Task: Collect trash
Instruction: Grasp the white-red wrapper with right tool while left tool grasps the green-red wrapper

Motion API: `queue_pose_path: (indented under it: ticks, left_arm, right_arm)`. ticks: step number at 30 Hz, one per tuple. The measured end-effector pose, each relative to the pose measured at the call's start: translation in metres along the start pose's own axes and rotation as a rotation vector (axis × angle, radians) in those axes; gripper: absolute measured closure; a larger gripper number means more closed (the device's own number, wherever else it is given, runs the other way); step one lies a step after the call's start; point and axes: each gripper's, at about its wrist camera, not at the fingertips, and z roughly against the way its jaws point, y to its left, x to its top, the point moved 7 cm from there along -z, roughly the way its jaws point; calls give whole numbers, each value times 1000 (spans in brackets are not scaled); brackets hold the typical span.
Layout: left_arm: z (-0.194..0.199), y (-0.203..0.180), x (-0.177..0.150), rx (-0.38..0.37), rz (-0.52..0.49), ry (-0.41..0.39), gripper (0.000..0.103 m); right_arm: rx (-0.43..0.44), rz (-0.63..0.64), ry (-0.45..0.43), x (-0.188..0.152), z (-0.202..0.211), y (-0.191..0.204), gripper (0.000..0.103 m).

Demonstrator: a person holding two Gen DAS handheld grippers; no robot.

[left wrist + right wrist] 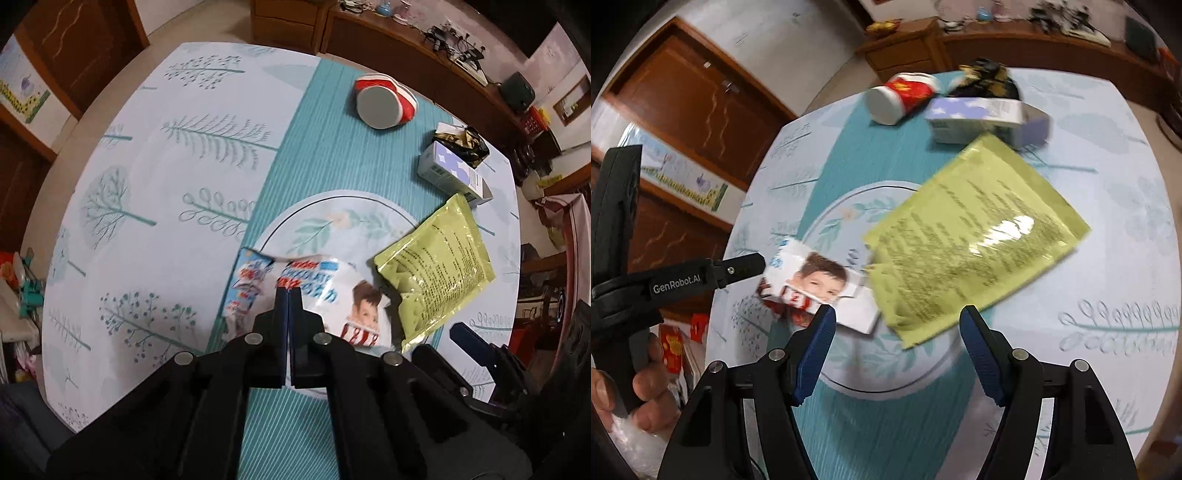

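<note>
My left gripper [288, 291] is shut on a white chocolate wrapper [325, 291] with a boy's face, held just above a white plate [332, 210]. In the right wrist view the left gripper [759, 264] pinches the same wrapper [820, 284] by its left end. My right gripper [897, 314] is open, its fingers straddling the near corner of a yellow-green pouch [971, 236], which lies partly on the plate [849, 206]. The pouch [436, 273] also shows in the left wrist view, right of the wrapper.
Farther back on the table lie a tipped red-and-white cup [384, 99], a purple-white carton [454, 173] and a crumpled black-gold wrapper [465, 142]. A teal runner [325, 155] crosses the tablecloth. A wooden sideboard [406, 40] stands behind.
</note>
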Motion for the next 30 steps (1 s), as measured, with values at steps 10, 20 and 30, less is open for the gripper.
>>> queue_pose_path:
  ticks: [10, 20, 30]
  left_arm:
    - [17, 40, -14, 11, 54, -15, 103]
    - [19, 69, -36, 27, 95, -1, 103]
    - [17, 57, -39, -6, 65, 6, 101]
  right_arm:
    - [39, 245, 27, -3, -31, 75, 32]
    - [-31, 361, 7, 4, -70, 93, 78]
    - [97, 217, -104, 27, -12, 86, 92]
